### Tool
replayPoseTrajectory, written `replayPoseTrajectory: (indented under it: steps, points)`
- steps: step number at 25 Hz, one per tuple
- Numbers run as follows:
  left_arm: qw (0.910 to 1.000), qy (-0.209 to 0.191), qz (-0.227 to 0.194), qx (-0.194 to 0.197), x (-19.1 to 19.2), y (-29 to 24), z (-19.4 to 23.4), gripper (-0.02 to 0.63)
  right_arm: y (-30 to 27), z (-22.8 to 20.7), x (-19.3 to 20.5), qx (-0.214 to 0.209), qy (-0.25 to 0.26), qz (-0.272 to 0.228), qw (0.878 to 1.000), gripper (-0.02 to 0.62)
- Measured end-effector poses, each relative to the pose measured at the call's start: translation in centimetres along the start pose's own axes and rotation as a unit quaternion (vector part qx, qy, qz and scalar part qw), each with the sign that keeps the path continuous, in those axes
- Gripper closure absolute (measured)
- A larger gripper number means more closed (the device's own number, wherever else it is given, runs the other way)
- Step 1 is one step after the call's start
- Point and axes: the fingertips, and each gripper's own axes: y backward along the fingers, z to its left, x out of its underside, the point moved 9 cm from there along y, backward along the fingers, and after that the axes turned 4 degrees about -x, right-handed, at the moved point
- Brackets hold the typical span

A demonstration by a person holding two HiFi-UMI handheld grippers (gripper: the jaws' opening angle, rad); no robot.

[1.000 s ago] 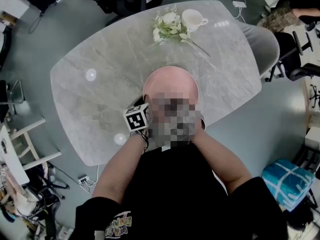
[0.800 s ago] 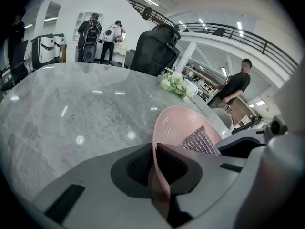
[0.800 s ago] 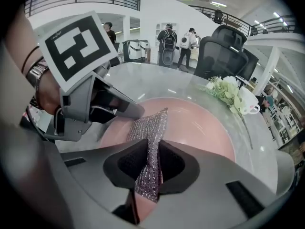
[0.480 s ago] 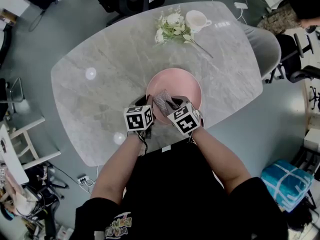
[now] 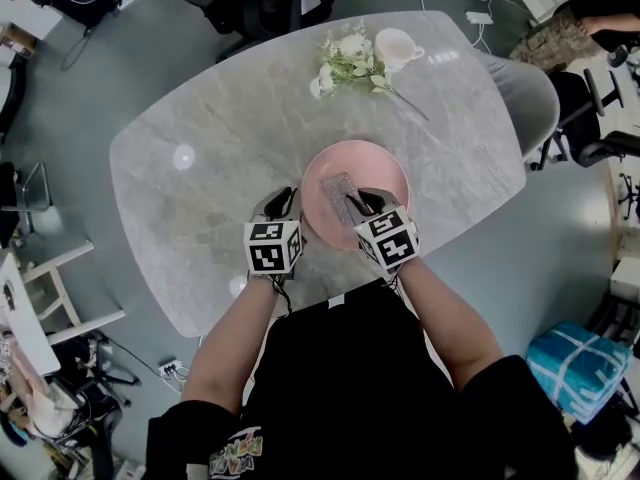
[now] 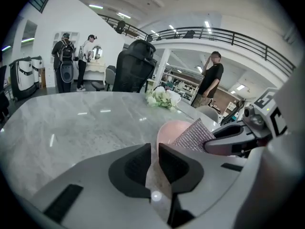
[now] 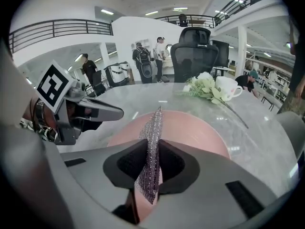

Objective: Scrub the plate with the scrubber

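Right gripper (image 7: 153, 157) is clamped on the silver mesh scrubber (image 5: 340, 196), held edge-up over the pink plate (image 5: 378, 165). The plate sits on the grey table (image 5: 210, 148), near the person's edge. Left gripper (image 6: 154, 151): jaws have just been opening, narrow gap, nothing between them. It hangs just beside the plate's left rim.
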Motion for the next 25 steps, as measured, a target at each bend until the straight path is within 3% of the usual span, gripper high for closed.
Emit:
replayPoseTrajectory:
  steps: [9,16,25]
  points:
    - [0.9948,-0.035,-0.080,0.052,-1.3,6.2,1.1,0.588,4.0,1.1,-0.7,0.020,-0.043,-0.079,0.996,0.520]
    - [0.9841,-0.044,-0.137,0.104,-2.4,12.1,0.1,0.588,9.1,3.2,-0.8,0.018,-0.107,-0.188,0.976,0.520]
    - [0.9661,-0.078,-0.197,0.148,-5.3,17.5,-4.0,0.588,16.7,7.2,-1.6,0.031,-0.027,-0.257,0.966,0.520]
